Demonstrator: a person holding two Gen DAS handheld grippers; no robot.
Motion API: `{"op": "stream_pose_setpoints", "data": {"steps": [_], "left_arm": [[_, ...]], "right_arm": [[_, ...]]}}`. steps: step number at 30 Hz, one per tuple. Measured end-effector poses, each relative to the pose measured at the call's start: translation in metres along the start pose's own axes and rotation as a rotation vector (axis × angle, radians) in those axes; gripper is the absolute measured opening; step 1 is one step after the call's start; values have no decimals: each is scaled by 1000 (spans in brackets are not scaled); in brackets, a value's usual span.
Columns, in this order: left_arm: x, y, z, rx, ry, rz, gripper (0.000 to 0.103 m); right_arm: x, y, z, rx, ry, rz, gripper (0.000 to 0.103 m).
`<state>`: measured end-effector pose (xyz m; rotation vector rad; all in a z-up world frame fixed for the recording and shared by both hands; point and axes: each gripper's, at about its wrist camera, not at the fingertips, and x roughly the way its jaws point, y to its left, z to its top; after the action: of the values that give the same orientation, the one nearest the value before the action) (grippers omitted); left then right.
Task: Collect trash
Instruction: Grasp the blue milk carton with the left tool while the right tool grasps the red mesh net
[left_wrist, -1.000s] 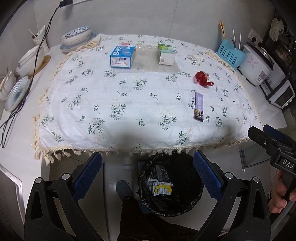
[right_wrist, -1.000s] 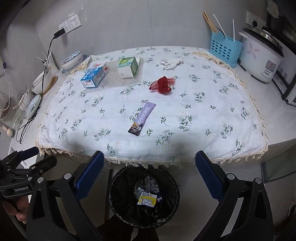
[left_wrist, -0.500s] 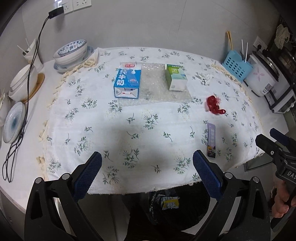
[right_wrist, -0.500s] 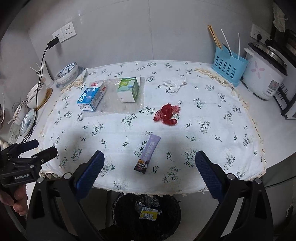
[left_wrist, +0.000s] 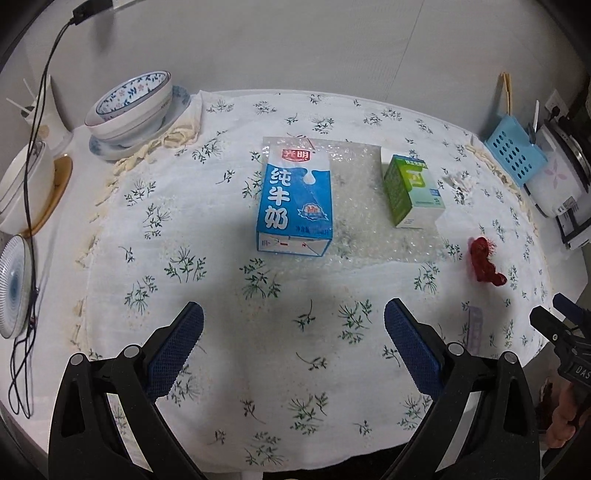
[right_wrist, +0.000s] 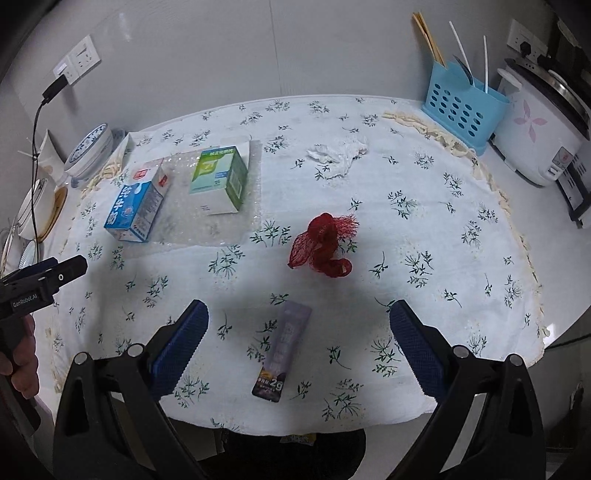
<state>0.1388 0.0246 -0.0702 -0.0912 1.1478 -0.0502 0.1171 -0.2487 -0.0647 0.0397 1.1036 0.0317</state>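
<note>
Setting: a pale wall behind a tabletop (right_wrist: 554, 236) covered by a white floral tablecloth (right_wrist: 424, 229) with a fringed edge.
Left gripper: the left gripper (left_wrist: 293, 332) hovers over the near part of the cloth, its blue-padded fingers (left_wrist: 177, 343) spread wide and empty.
Right gripper: the right gripper (right_wrist: 297, 332) hangs over the near edge of the cloth, its fingers (right_wrist: 415, 347) likewise released with nothing between them.
Purple wrapper: a purple snack wrapper (right_wrist: 282, 350) lies flat on the cloth, in line with the gap between the right fingers and touching neither; in the left view it shows blurred at the right (left_wrist: 474, 328).
Red mesh: a crumpled red net bag (right_wrist: 323, 245) lies beyond the wrapper, just right of the bubble wrap.
Blue carton: a blue milk carton (left_wrist: 295, 201) lies on its side on a sheet of bubble wrap (left_wrist: 354, 221), straight ahead of the left fingers and well apart from them.
Green carton: a green and white carton (left_wrist: 412, 190) lies on the same sheet, to the right of the blue one.
Tissue: a crumpled white tissue (right_wrist: 338, 155) lies farther back on the cloth.
Surroundings: stacked patterned bowls (left_wrist: 131, 107) at the far left, a blue utensil holder (right_wrist: 463, 110) and a white rice cooker (right_wrist: 539, 125) at the far right.
Person: a hand (right_wrist: 22, 360) grips the left gripper's handle.
</note>
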Motion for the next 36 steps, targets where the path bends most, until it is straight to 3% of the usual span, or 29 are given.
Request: {"op": "stream_pose_setpoints", "data": {"steps": [7,17,23,27,36], "left_arm": [[41,8,35,0,32,-3,96],[77,4,72,16,62,-8,92],[91,-1,84,23,84,-11,81],[98,-5,87,34,103,-17,66],[92,-3,87,42,93,-10,62]], "right_arm": [[45,-19,28,77,70,-30,90],[94,-28,57,165,162,-27,69],[113,-29,64,199,207,-19,56],[122,-31,66,219,227,-9,48],[130,-28,65,243,244,25,21]]}}
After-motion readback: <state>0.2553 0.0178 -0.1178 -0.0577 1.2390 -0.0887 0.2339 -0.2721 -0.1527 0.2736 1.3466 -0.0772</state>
